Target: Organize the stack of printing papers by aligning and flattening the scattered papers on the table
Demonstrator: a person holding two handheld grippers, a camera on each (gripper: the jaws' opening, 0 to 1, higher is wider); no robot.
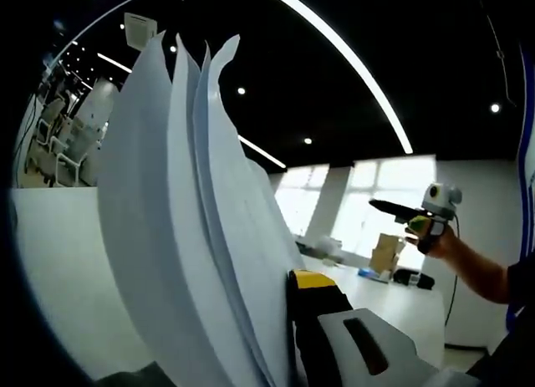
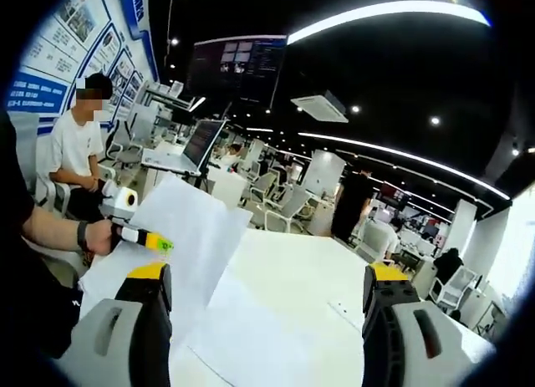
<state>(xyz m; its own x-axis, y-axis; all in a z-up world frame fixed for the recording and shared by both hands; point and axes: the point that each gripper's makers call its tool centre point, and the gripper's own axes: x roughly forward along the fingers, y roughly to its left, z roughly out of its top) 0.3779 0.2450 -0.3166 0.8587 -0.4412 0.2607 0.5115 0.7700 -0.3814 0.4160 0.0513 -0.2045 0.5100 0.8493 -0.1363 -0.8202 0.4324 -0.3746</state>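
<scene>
A sheaf of white printing papers (image 1: 192,236) stands nearly upright and fans apart at its top edge. My left gripper (image 1: 276,308) is shut on its lower part; the yellow-tipped right jaw presses the sheets and the left jaw is hidden behind them. In the right gripper view the same held papers (image 2: 196,224) lift off the white table (image 2: 326,262), with the left gripper (image 2: 157,241) at their edge. More sheets (image 2: 251,341) lie flat below. My right gripper (image 2: 267,278) is open, jaws wide apart over the table, holding nothing. It also shows in the air as the right gripper (image 1: 391,209).
A seated person (image 2: 75,153) and a laptop (image 2: 188,149) are beyond the table's left side. Office chairs (image 2: 280,205) and standing people (image 2: 351,203) are behind it. A cardboard box (image 1: 384,253) sits at the table's far end.
</scene>
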